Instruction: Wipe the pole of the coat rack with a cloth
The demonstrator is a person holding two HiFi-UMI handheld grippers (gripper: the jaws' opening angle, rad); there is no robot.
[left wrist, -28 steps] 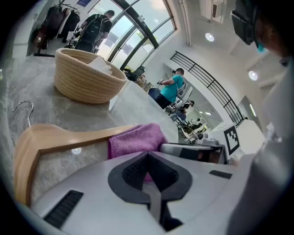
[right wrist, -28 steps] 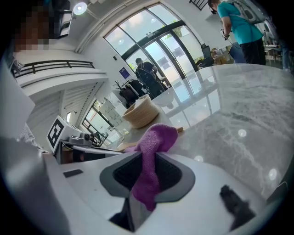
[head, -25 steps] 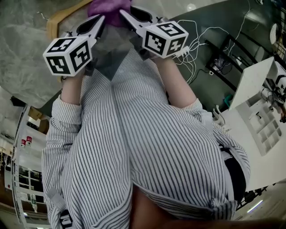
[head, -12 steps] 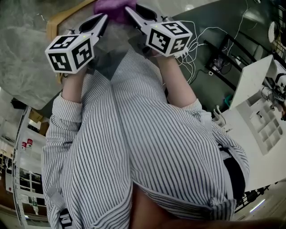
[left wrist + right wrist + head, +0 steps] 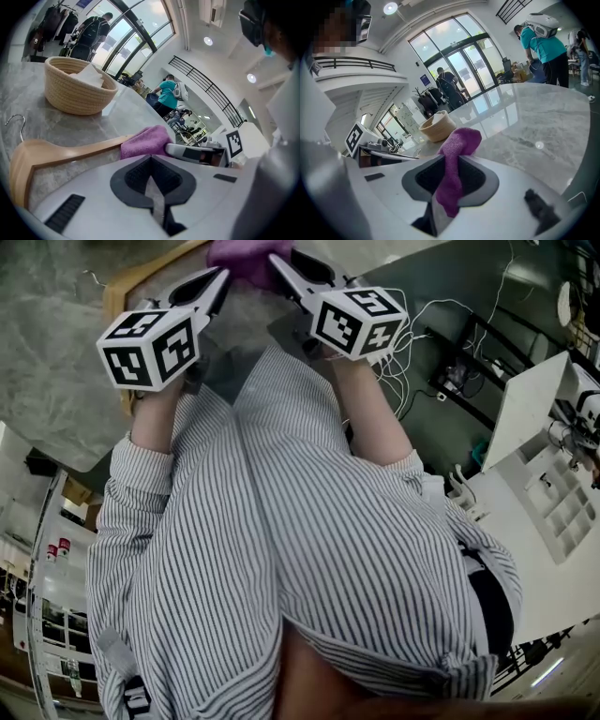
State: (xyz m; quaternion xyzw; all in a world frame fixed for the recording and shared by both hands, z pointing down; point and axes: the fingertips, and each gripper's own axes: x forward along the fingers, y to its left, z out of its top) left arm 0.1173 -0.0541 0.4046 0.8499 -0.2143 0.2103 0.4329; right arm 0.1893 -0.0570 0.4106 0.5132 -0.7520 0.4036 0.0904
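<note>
A purple cloth point(image 5: 458, 149) hangs pinched between the jaws of my right gripper point(image 5: 452, 158), which is shut on it. In the head view the cloth point(image 5: 239, 251) sits at the top edge between both gripper tips. My left gripper point(image 5: 151, 158) is shut with nothing between its jaws. It points at the cloth point(image 5: 145, 143) and at a wooden coat hanger point(image 5: 61, 154) lying on the marble table point(image 5: 28, 89). The right gripper point(image 5: 197, 152) shows just behind the cloth there. No coat rack pole is in view.
A woven basket point(image 5: 77, 86) with white cloth in it stands on the table beyond the hanger. The hanger's metal hook point(image 5: 16, 123) lies at the left. A white desk point(image 5: 553, 493) and loose cables point(image 5: 422, 324) are on the floor to my right. People stand far off.
Both grippers have drifted a little further away and slightly right in the head view, with the purple cloth still held in the right one.
</note>
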